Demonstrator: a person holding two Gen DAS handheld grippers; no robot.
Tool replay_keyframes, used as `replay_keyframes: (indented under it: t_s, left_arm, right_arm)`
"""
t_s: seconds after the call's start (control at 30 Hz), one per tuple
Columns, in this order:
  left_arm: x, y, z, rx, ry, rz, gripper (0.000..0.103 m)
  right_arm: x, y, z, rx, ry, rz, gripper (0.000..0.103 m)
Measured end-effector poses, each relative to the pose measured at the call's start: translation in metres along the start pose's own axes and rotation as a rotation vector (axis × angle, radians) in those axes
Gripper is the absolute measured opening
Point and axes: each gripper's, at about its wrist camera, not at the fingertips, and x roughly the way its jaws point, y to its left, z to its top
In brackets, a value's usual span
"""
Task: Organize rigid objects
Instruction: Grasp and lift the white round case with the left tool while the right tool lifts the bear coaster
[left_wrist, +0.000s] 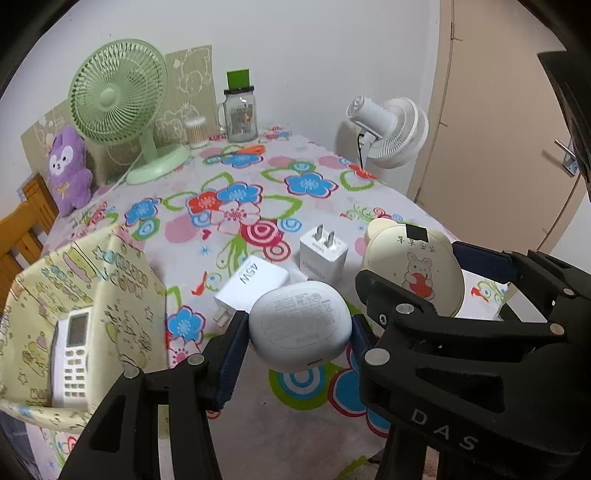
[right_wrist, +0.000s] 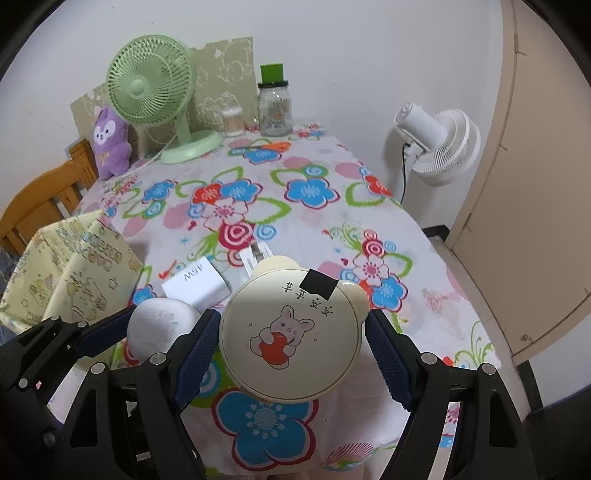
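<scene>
Both were clamped and lifted off the table: left gripper (left_wrist: 299, 328) on the white earbud case (left_wrist: 299, 325), right gripper (right_wrist: 291, 332) on the bear-eared compact (right_wrist: 291, 332), so I'd keep them level heading for the fabric bin (left_wrist: 122, 280).

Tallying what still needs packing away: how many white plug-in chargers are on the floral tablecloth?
2. One white charger marked 45W lies flat just beyond the held white oval earbud case. The other white charger stands prongs-up to its right. The yellow patterned storage box may hide more.
</scene>
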Motion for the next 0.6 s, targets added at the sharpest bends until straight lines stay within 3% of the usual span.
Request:
replay_keyframes:
  t_s: [0.6]
  left_arm:
    - [-0.033, 0.003, 0.018, 0.025, -0.053, 0.016, 0.057]
  right_arm:
    - [-0.037, 0.017, 0.025, -0.051, -0.060, 0.026, 0.081]
